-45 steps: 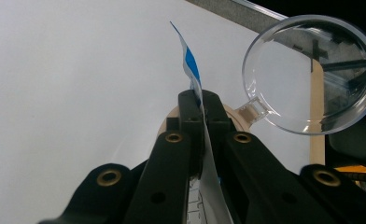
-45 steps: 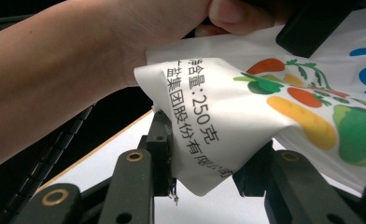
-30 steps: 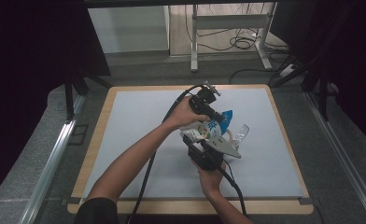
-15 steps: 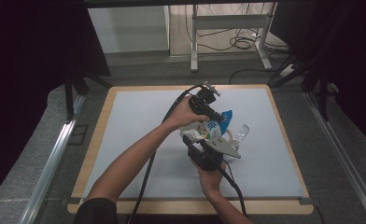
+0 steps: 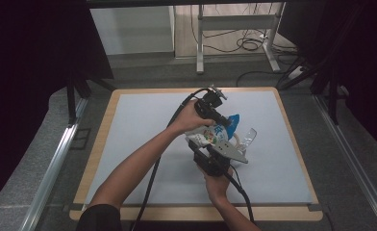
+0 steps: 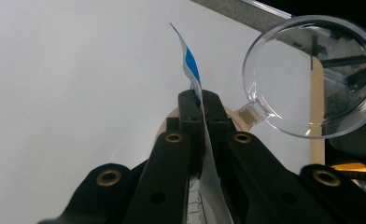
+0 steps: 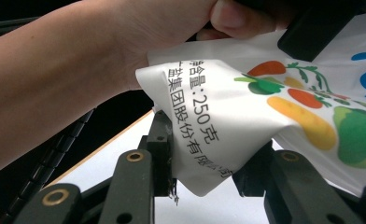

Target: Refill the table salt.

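Left gripper view: pinched bag [image 6: 190,70] (blue-edged)

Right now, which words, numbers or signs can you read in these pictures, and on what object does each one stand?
"含量:250克", in the right gripper view, on the white pouch; its first character is partly hidden.
"盐集团股份有限公", on the same pouch, one line below; both ends are cut off by folds.
Blue letters at the pouch's right edge: cut off, not readable.
High view, print on the pouch: too small to read.
Clear plastic lid: no text.

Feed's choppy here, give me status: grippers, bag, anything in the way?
Left gripper shut on bag top edge. Right gripper clamped on bag's lower corner. Clear lidded container just beside; nothing blocking.
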`<state>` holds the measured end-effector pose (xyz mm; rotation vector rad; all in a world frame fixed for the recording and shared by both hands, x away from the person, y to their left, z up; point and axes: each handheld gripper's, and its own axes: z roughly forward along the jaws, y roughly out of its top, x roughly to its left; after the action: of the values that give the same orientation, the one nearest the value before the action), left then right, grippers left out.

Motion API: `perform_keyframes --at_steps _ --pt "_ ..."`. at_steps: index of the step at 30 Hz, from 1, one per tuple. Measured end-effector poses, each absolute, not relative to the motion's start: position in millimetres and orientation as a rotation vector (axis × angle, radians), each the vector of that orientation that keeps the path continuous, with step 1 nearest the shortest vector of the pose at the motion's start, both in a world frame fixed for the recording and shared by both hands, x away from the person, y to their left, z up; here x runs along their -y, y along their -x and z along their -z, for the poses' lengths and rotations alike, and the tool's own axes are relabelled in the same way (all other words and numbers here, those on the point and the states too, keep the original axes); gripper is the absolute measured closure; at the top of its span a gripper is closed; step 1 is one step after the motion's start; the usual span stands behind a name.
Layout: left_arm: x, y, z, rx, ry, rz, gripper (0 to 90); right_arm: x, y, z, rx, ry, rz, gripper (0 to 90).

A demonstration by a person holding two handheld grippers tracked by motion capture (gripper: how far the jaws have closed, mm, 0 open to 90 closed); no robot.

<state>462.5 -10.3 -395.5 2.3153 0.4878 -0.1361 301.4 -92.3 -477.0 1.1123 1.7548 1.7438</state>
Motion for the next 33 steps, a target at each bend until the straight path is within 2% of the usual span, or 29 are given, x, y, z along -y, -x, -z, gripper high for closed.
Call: perform_keyframes --at_steps 33 --pt "-2.8 -457.2 404.3 -0.502 -2.264 0.125 89.8 95.9 -296.3 494.6 -1.832 -1.040 -1.689 64.8"
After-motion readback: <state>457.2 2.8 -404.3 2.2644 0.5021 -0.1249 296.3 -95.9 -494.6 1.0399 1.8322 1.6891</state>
